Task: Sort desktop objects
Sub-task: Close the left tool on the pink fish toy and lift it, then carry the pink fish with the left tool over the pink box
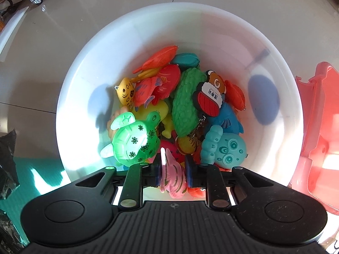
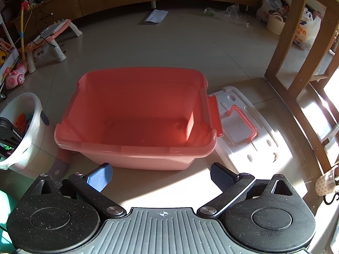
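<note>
We point our left gripper straight down into a white bucket of rubber toys, its fingers pinching a pink striped fish beside a green turtle. We hold our right gripper tilted downward, fingers spread wide and holding nothing, just before a pink bin on the floor.
</note>
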A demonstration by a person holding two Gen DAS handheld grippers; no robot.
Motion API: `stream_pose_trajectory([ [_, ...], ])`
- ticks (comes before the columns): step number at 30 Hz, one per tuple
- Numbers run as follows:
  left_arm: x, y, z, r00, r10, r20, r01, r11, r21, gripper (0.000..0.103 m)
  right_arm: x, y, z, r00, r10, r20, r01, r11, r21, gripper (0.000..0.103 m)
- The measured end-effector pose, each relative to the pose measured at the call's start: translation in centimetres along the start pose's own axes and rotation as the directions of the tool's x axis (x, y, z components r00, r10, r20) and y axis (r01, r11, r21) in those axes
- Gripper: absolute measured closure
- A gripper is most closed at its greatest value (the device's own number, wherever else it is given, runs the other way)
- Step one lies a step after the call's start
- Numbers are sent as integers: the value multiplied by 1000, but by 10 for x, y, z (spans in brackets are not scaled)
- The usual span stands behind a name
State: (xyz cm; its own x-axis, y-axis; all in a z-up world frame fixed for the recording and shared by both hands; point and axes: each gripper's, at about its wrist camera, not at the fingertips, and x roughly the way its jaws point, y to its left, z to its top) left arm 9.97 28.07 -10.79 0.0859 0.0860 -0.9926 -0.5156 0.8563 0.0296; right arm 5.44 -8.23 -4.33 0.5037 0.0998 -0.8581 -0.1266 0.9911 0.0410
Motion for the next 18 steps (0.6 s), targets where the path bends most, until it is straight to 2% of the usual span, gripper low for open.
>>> stream_pose_trajectory([
  [7,-27,-8,-1,994,30,101,-34,999,32,82,-3,-2,1,1000,9,7,-9,1000,9,5],
  [14,-51,-32,0,986,24,163,-35,997,68,82,-7,-6,3,1000,12,19,-13,1000,19,5],
  [18,-63,-47,3,982,-9,191,-12,994,108,82,-11,-9,4,1000,13,29,-13,1000,26,5],
])
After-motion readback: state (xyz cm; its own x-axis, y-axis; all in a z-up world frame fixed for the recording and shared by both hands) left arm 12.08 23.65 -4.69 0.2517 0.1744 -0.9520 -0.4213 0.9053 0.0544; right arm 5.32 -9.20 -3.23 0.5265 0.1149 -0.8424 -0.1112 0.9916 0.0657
